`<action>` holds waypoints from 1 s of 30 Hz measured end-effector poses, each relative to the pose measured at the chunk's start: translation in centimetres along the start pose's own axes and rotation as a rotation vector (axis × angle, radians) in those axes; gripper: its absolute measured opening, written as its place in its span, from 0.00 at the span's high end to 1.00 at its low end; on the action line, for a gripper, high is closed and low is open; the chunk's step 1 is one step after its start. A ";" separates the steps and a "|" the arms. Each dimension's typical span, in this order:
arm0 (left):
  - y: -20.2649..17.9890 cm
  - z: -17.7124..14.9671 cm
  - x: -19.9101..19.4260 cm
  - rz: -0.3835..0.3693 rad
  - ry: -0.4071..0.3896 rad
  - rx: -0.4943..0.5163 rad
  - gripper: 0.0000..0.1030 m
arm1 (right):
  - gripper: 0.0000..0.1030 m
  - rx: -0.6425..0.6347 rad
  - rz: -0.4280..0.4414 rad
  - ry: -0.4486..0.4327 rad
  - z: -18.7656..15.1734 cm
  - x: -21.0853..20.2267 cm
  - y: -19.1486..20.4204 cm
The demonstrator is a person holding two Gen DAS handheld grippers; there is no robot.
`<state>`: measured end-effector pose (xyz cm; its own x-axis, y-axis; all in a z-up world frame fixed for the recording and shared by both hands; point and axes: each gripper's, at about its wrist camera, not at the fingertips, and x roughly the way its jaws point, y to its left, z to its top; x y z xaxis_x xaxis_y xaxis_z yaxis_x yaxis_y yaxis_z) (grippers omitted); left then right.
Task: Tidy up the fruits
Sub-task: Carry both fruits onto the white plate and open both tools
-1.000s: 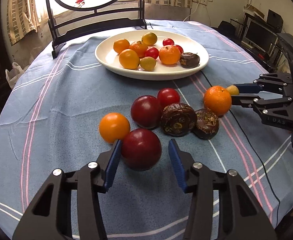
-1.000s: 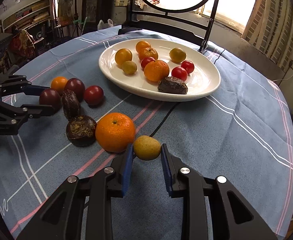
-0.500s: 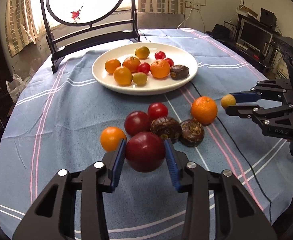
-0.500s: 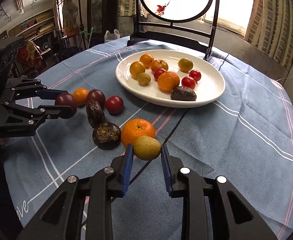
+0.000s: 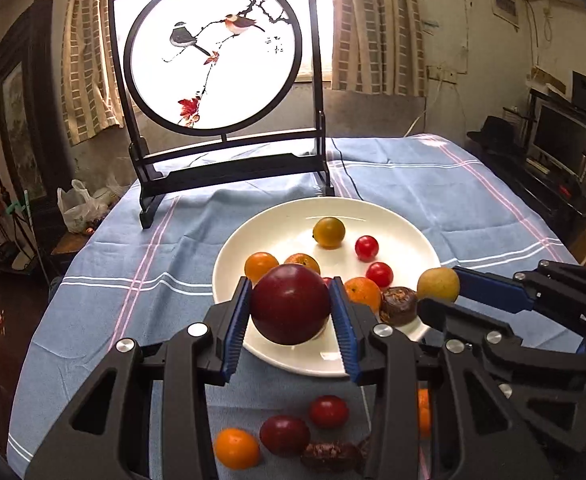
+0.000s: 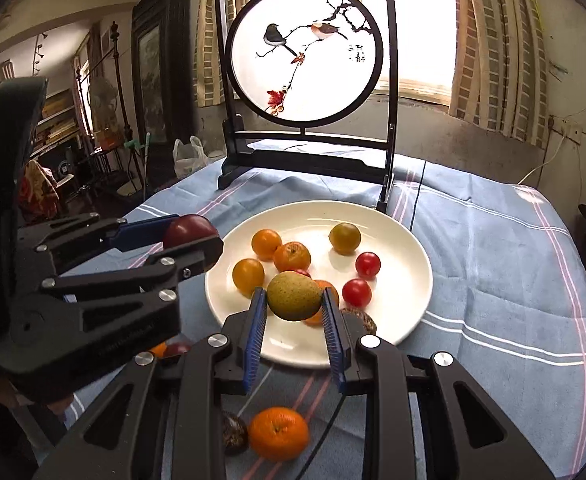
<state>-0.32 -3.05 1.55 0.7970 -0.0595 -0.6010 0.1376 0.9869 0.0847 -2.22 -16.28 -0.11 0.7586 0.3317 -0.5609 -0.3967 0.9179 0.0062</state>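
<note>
My left gripper (image 5: 291,312) is shut on a dark red plum (image 5: 291,304) and holds it in the air over the near rim of the white plate (image 5: 293,216). My right gripper (image 6: 295,312) is shut on a small yellow-green fruit (image 6: 294,296), also held above the plate's (image 6: 409,320) near edge. The plate holds several oranges, cherry tomatoes and a dark passion fruit (image 5: 398,305). On the cloth below lie an orange tomato (image 5: 237,448), a plum (image 5: 285,436), a red tomato (image 5: 328,411) and an orange (image 6: 279,434).
A black-framed round bird screen (image 5: 213,64) stands at the table's far edge behind the plate. A black cable (image 5: 347,176) runs over the blue striped tablecloth (image 5: 113,304). Each gripper shows in the other's view, close side by side.
Both grippers have lifted with their fruit and moved forward from the loose fruits to above the plate's near rim.
</note>
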 end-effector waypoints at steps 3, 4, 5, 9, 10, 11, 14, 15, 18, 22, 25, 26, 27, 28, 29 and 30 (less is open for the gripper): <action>0.7 0.6 1.9 0.004 0.032 -0.035 0.62 | 0.73 0.007 -0.013 0.009 1.0 1.6 -0.4; 0.9 0.8 2.5 0.016 0.042 -0.036 0.62 | 0.73 0.016 -0.019 0.012 1.2 2.2 -0.7; 1.1 0.9 3.1 0.030 0.047 -0.034 0.62 | 0.73 0.027 -0.021 0.016 1.4 2.7 -1.1; 2.2 1.5 5.4 0.063 0.071 -0.056 0.62 | 0.73 0.068 -0.040 0.021 2.3 4.5 -2.3; 2.5 1.6 6.0 0.069 0.075 -0.065 0.62 | 0.73 0.072 -0.045 0.024 2.5 5.0 -2.6; 2.8 1.8 6.5 0.075 0.077 -0.072 0.62 | 0.73 0.077 -0.050 0.027 2.6 5.5 -2.8; 3.2 1.9 7.8 0.078 0.088 -0.078 0.62 | 0.73 0.081 -0.052 0.043 2.9 6.7 -3.2; 3.3 1.9 8.1 0.079 0.090 -0.078 0.62 | 0.73 0.079 -0.053 0.046 3.0 6.9 -3.3; 3.3 2.0 8.8 0.072 0.092 -0.076 0.62 | 0.73 0.086 -0.052 0.054 3.2 7.7 -3.6; 3.1 2.1 9.3 0.062 0.093 -0.070 0.62 | 0.73 0.088 -0.050 0.069 3.4 8.5 -3.9; 2.9 2.2 9.5 0.057 0.091 -0.055 0.62 | 0.73 0.088 -0.053 0.080 3.5 9.1 -4.0; 2.8 2.3 9.4 0.058 0.089 -0.052 0.62 | 0.73 0.089 -0.055 0.080 3.6 9.2 -3.9; 2.8 2.3 9.5 0.057 0.088 -0.050 0.62 | 0.73 0.091 -0.054 0.082 3.6 9.3 -4.0; 2.7 2.4 9.5 0.056 0.088 -0.048 0.62 | 0.73 0.091 -0.054 0.083 3.7 9.5 -4.0; 2.7 2.5 9.6 0.056 0.088 -0.046 0.62 | 0.73 0.091 -0.056 0.084 3.8 9.6 -4.0; 2.7 2.6 9.7 0.057 0.087 -0.044 0.62 | 0.73 0.091 -0.057 0.083 3.9 9.7 -4.0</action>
<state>9.29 -1.37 -1.97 0.7484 0.0083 -0.6632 0.0658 0.9941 0.0867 8.74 -15.91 -2.38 0.7316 0.2623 -0.6293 -0.3028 0.9520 0.0449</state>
